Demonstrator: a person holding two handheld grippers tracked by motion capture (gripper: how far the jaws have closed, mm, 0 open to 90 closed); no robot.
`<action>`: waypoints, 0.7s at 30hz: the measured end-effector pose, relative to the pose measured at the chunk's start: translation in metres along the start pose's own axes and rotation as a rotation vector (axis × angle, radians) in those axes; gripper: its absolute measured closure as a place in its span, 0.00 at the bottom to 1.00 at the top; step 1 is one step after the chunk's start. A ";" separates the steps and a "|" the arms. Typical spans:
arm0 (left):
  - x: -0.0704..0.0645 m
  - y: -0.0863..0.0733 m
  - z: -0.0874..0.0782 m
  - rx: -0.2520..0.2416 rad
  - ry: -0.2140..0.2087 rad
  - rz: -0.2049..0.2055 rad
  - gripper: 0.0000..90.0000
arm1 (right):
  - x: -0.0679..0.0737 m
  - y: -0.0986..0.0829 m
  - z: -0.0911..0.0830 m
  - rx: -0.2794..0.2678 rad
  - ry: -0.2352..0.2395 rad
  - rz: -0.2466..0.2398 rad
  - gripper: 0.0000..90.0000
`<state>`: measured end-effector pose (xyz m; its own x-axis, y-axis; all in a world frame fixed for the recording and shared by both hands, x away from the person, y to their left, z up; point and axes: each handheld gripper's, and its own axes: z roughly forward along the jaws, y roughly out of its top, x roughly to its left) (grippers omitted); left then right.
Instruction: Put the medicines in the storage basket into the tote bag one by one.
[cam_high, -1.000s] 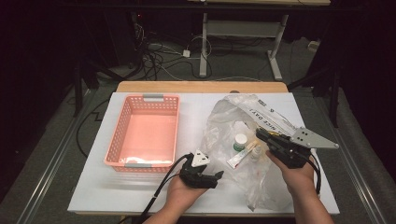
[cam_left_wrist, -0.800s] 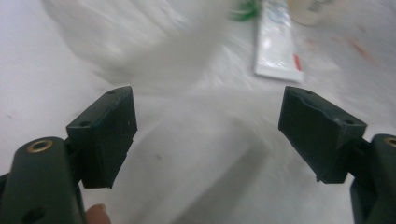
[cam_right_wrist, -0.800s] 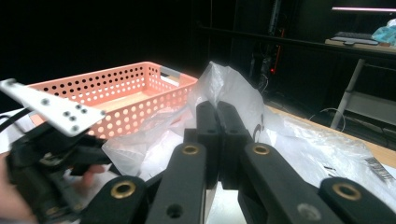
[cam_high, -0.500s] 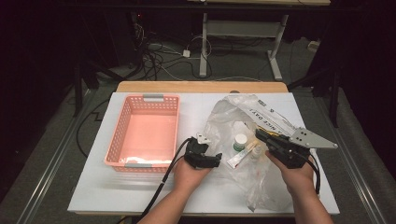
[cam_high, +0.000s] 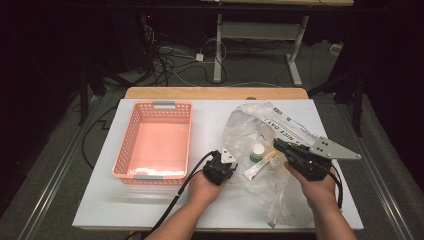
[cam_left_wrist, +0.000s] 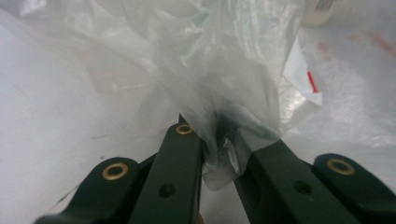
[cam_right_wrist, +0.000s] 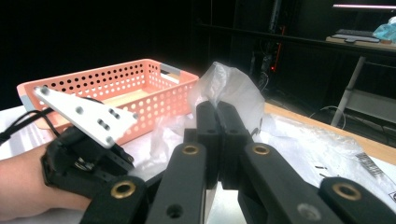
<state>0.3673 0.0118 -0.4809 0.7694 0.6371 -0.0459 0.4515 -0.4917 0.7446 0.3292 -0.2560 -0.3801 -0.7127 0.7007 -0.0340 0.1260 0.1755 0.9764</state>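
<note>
A crumpled clear plastic bag (cam_high: 260, 125) lies on the right half of the white table (cam_high: 150, 210). Inside it are a small white bottle (cam_high: 257, 151) with a green label and a white tube (cam_high: 257, 167). My left gripper (cam_high: 229, 159) is at the bag's left edge. In the left gripper view a bunch of bag film (cam_left_wrist: 224, 70) sits between its jaws, and the gripper (cam_left_wrist: 208, 128) is shut on it. My right gripper (cam_high: 276, 142) is over the bag's right side. Its jaws (cam_right_wrist: 217, 105) are pressed together on a fold of the bag (cam_right_wrist: 229, 84).
An empty pink perforated basket (cam_high: 125, 145) stands on the left of the table, also seen as the basket (cam_right_wrist: 116, 84) beyond the bag. The table's wooden far edge (cam_high: 215, 93) borders a dark floor with cables and desk legs (cam_high: 295, 55).
My left gripper has moved forward and to the right from the table's front to the bag's left edge and closed on the film. The right gripper has stayed put.
</note>
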 end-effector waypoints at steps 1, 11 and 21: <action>0.002 -0.001 -0.003 -0.022 -0.003 -0.020 0.98 | 0.000 0.000 0.000 0.000 -0.002 0.001 1.00; 0.002 -0.008 -0.031 -0.150 0.024 -0.038 0.98 | -0.003 -0.001 -0.002 -0.008 -0.019 -0.003 1.00; -0.008 0.009 -0.046 -0.233 -0.002 -0.027 0.98 | -0.003 -0.002 -0.003 -0.005 -0.026 0.007 1.00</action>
<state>0.3446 0.0295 -0.4427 0.7594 0.6470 -0.0692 0.3556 -0.3236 0.8768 0.3295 -0.2602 -0.3810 -0.6936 0.7197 -0.0323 0.1279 0.1671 0.9776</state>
